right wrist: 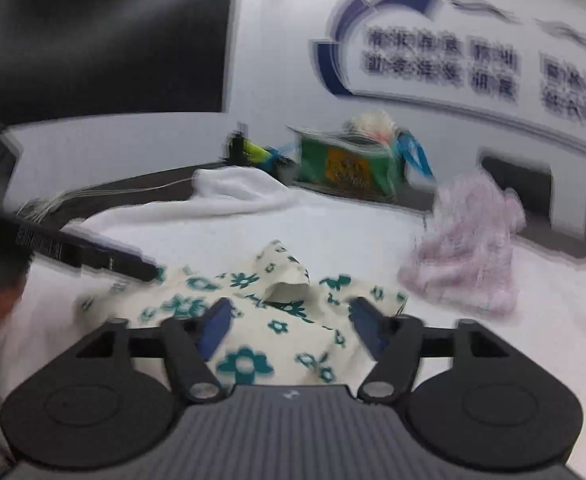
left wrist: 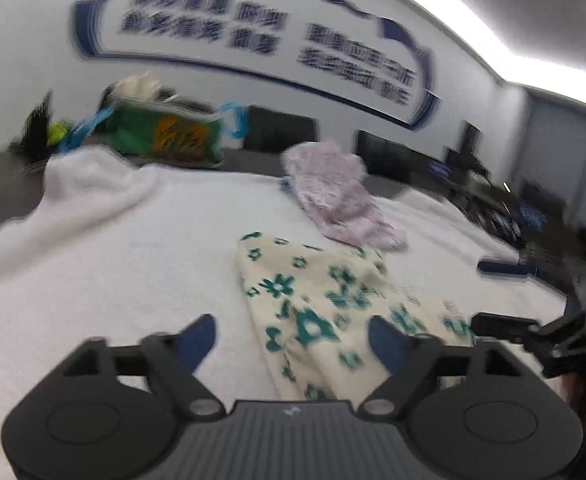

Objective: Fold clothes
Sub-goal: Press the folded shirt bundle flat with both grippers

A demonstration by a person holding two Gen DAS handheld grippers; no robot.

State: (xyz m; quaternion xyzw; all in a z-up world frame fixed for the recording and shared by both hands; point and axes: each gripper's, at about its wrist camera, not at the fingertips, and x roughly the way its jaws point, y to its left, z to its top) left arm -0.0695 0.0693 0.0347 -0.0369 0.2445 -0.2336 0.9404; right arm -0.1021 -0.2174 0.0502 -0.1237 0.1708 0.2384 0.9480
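Note:
A cream garment with teal flowers (left wrist: pixel 313 312) lies crumpled on the white cloth-covered table (left wrist: pixel 113 272). My left gripper (left wrist: pixel 293 340) is open, its blue-padded fingers spread just above the garment's near left part. In the right wrist view the same garment (right wrist: pixel 253 320) lies under my right gripper (right wrist: pixel 289 324), which is open over it. The right gripper also shows at the right edge of the left wrist view (left wrist: pixel 533 332). The left gripper's finger (right wrist: pixel 93 254) reaches in from the left of the right wrist view. Both views are motion-blurred.
A pink patterned garment (left wrist: pixel 337 200) lies heaped behind the floral one; it also shows in the right wrist view (right wrist: pixel 473 244). A green bag with blue handles (left wrist: pixel 165 132) and a bunched white towel (right wrist: pixel 237 188) sit at the table's far edge. Dark chairs (left wrist: pixel 281 128) stand by the wall.

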